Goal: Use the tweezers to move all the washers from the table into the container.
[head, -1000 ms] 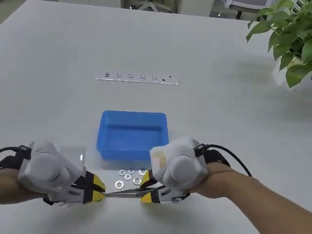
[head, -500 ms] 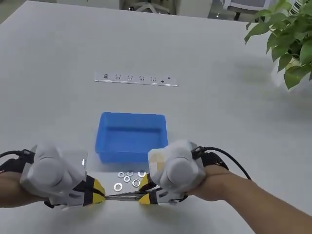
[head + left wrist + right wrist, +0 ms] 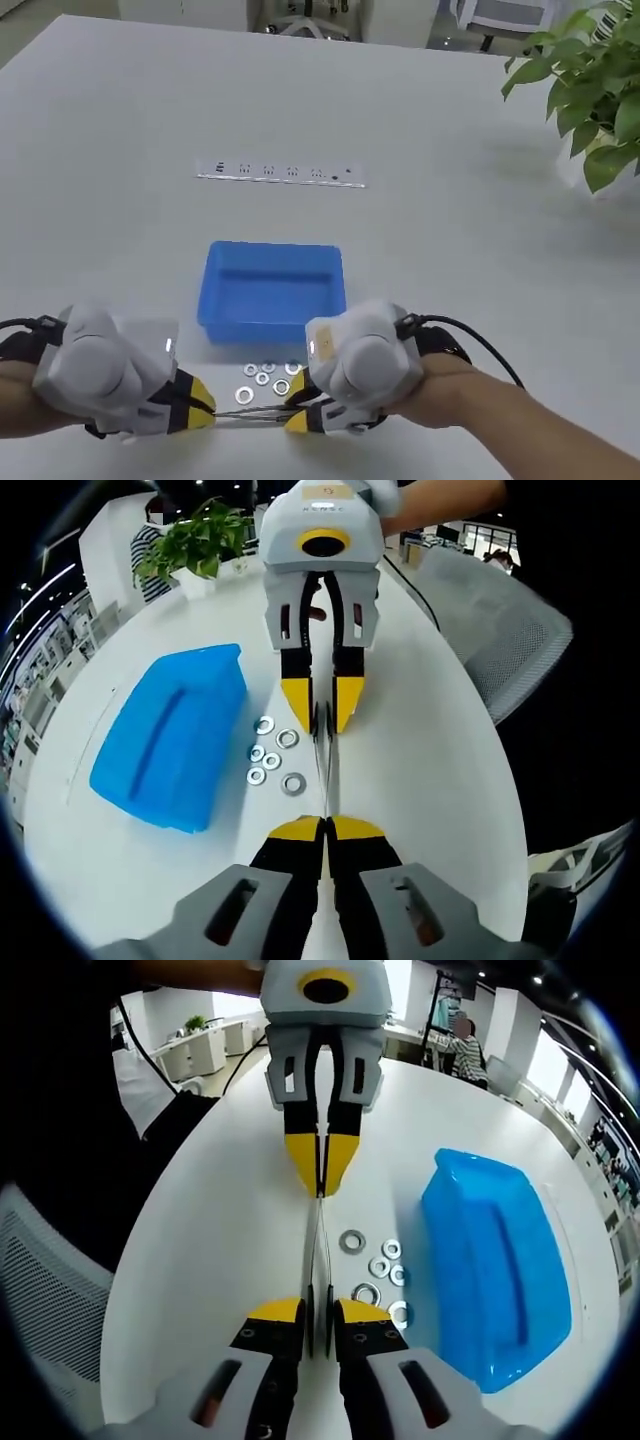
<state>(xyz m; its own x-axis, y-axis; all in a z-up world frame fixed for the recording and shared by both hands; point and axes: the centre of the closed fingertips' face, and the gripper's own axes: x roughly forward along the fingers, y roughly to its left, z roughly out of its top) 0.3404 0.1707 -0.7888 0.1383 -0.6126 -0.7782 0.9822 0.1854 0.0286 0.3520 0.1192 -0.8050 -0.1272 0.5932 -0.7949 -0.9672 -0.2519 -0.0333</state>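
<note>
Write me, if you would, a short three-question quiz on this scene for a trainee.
1. True or false: some of the flat silver metal washers already lie inside the blue rectangular plastic container.
2. How many washers lie on the white table?
3. What are the fingers of the left gripper and the right gripper shut on? A) the thin metal tweezers, one end each; B) one washer each; C) nothing at all.
Key: 1 false; 2 six; 3 A.
</note>
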